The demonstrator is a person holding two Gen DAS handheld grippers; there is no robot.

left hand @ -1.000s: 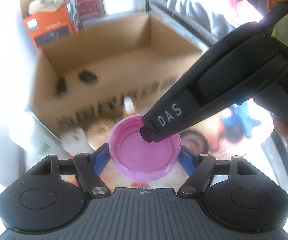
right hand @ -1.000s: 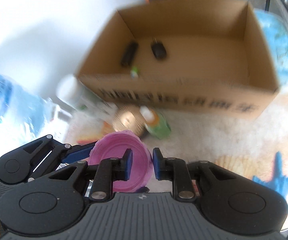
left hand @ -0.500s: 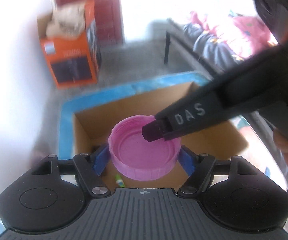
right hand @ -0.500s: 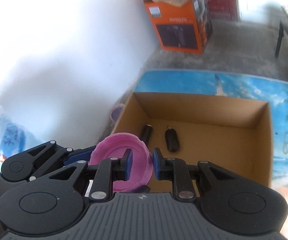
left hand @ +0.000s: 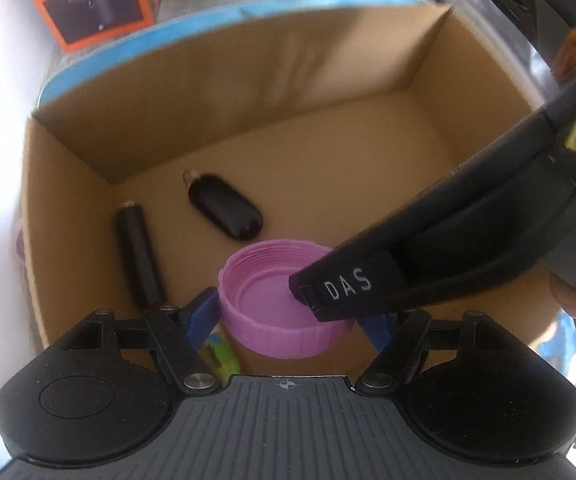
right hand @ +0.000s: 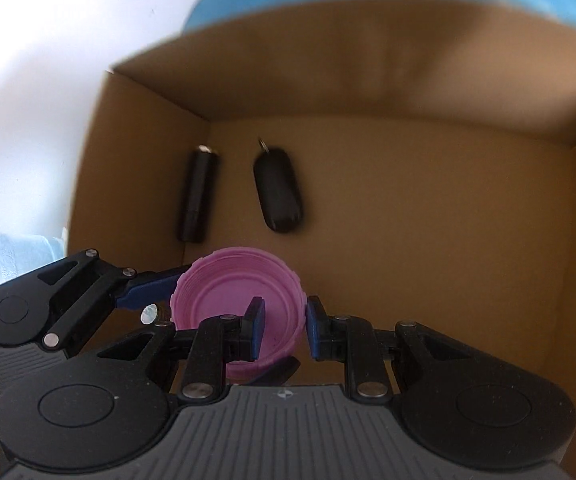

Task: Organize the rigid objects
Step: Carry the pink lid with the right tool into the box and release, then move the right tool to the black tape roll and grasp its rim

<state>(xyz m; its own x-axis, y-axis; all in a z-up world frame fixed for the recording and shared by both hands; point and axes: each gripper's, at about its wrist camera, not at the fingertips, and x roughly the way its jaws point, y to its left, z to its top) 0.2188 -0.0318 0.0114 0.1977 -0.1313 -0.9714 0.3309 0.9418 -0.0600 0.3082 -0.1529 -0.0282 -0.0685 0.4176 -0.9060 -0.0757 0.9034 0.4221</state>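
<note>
best lowered closer to the floor of the cardboard box (left hand: pixel 328 80) before letting go, clear of the two dark things already inside. pink lid (left hand: pixel 283 300) hanging over the box, open side up, threaded inside, ridged rim. left gripper (left hand: pixel 288 316) clamping it across its width; right gripper (right hand: pixel 281 328) pinching its wall.

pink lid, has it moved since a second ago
Yes. The pink lid, gripped by both the left gripper and right gripper, went from in front of the cardboard box, outside it, to over its inside, near the two black things.
</note>
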